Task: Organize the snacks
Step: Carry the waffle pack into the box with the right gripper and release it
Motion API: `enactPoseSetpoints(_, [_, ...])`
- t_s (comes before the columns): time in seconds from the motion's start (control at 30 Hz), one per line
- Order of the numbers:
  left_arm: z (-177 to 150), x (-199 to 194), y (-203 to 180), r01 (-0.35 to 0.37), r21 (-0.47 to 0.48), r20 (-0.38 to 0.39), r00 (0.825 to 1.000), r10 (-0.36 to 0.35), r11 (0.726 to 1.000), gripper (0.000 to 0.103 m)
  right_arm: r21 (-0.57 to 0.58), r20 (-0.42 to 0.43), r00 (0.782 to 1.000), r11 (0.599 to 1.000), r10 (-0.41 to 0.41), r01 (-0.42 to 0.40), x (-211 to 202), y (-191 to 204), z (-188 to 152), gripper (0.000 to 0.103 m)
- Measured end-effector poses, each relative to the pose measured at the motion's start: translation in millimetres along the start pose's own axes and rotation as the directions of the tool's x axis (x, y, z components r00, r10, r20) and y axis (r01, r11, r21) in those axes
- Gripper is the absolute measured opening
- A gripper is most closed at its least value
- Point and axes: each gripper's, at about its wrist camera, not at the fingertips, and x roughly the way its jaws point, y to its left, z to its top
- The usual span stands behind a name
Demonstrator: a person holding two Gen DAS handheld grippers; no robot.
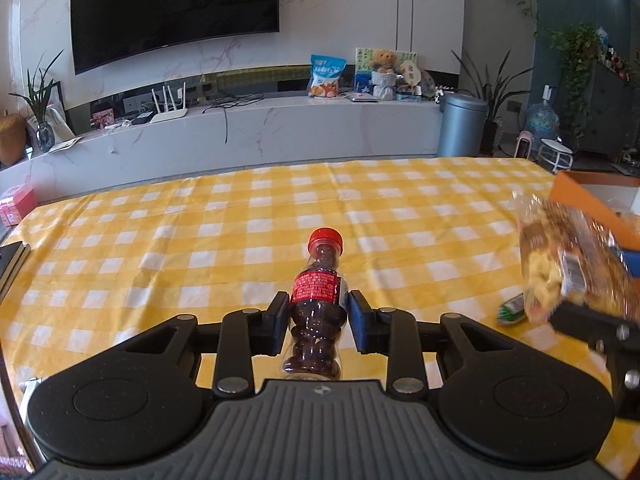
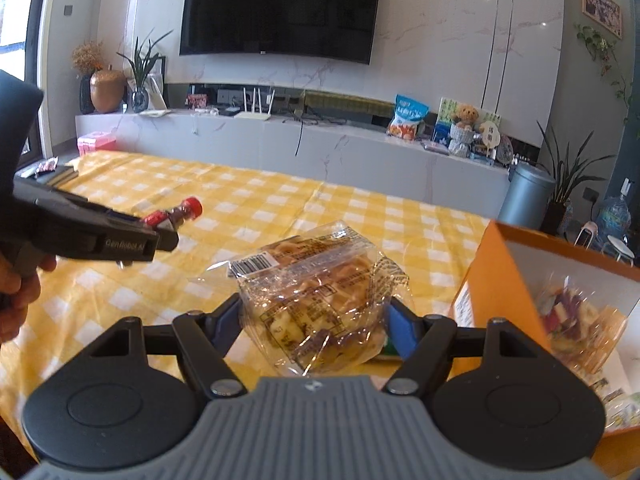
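A small clear bottle (image 1: 318, 300) with a red cap and dark round sweets inside sits between the pads of my left gripper (image 1: 319, 322), which is shut on it above the yellow checked tablecloth (image 1: 200, 248). In the right wrist view the same bottle (image 2: 180, 213) pokes out of the left gripper (image 2: 160, 232) at the left. My right gripper (image 2: 316, 320) is shut on a clear-wrapped pastry packet (image 2: 316, 296), held off the table. That packet (image 1: 568, 268) shows blurred at the right of the left wrist view.
An orange box (image 2: 504, 276) with white inside stands at the right and holds another wrapped snack (image 2: 576, 320). A small green wrapped item (image 1: 510, 312) lies on the cloth near it. A hand (image 2: 20, 292) grips the left tool. Dark items (image 2: 56, 172) lie at the table's far left edge.
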Motion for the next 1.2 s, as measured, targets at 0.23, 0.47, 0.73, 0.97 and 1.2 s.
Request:
enactPoseSetpoints(0.23, [6.2, -20.0, -22.6, 0.033, 0.01, 0.011, 0.999, -0.033, 0.999, 0.036, 0.02, 0.081, 0.996, 0.999, -0.039, 0.037, -43.7, -41.4, 26.8, 0.072])
enactPoseSetpoints(0.47, [6.4, -21.0, -45.4, 0.063, 0.039, 0.013, 0.998, -0.064, 0.997, 0.036, 0.108, 0.08, 0.983, 0.982, -0.163, 0.154, -73.7, -108.5, 37.9, 0.072])
enactPoseSetpoints(0.73, [6.3, -13.1, -61.8, 0.069, 0.063, -0.009, 0.998, -0.068, 0.996, 0.036, 0.22, -0.155, 0.956, 0.935, -0.248, 0.278, -48.9, -173.9, 10.9, 0.072])
enactPoseSetpoints(0.97, [9.1, -6.1, -69.7, 0.084, 0.066, -0.018, 0.996, -0.083, 0.994, 0.036, 0.229, -0.265, 0.946, 0.941, -0.187, 0.251, -16.0, -179.7, 5.6, 0.08])
enactPoseSetpoints(1.2, [18.4, 1.7, -82.1, 0.115, 0.107, -0.011, 0.993, -0.114, 0.988, 0.036, 0.147, -0.16, 0.962, 0.958, -0.223, 0.247, -32.6, -171.4, 19.9, 0.088])
